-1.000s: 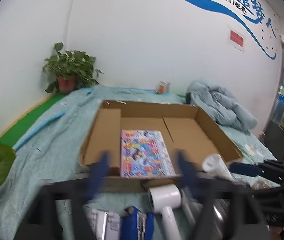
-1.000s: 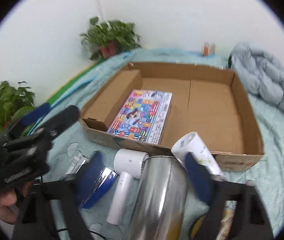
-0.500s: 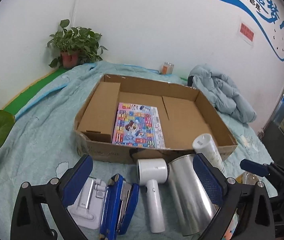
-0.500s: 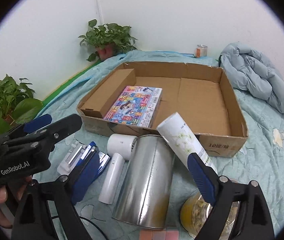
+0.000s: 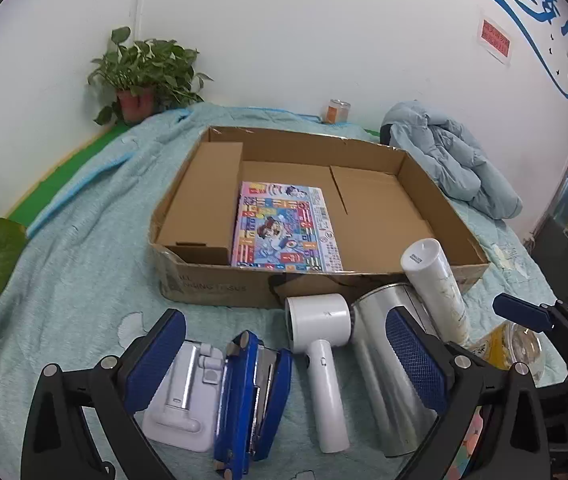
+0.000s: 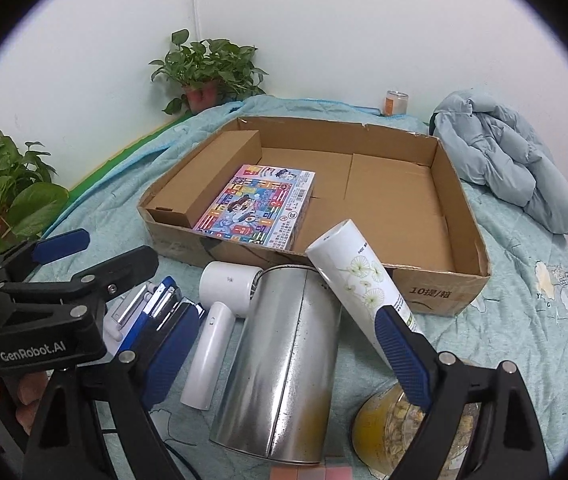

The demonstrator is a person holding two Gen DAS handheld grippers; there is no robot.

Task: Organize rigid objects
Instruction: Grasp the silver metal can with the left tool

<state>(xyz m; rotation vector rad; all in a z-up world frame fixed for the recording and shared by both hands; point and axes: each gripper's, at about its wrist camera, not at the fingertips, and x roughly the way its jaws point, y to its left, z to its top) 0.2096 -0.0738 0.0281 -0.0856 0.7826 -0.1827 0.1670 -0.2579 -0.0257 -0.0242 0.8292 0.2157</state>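
An open cardboard box (image 5: pixel 212 280) (image 6: pixel 436 292) sits on the bed and holds a colourful puzzle box (image 5: pixel 286 232) (image 6: pixel 256 208) beside a brown inner carton (image 5: pixel 204 196). In front of it lie a white stand (image 5: pixel 188 400), a blue stapler (image 5: pixel 252 396) (image 6: pixel 160 312), a white hair dryer (image 5: pixel 320 344) (image 6: pixel 220 308), a silver tin can (image 5: pixel 388 380) (image 6: pixel 284 360) and a white floral tube (image 5: pixel 436 288) (image 6: pixel 364 276). My left gripper (image 5: pixel 284 364) is open and empty above the stapler and dryer. My right gripper (image 6: pixel 284 352) is open and empty over the can.
A glass jar with yellow contents (image 6: pixel 396 432) (image 5: pixel 516 348) lies at the front right. A light blue jacket (image 5: pixel 452 160) (image 6: pixel 516 160) is heaped right of the box. Potted plants (image 5: pixel 144 76) (image 6: pixel 208 68) and a small can (image 5: pixel 338 111) stand by the wall.
Both grippers have drawn back and lowered away from the box. The stapler, stand, dryer, can and jar have come fully into view below the fingers.
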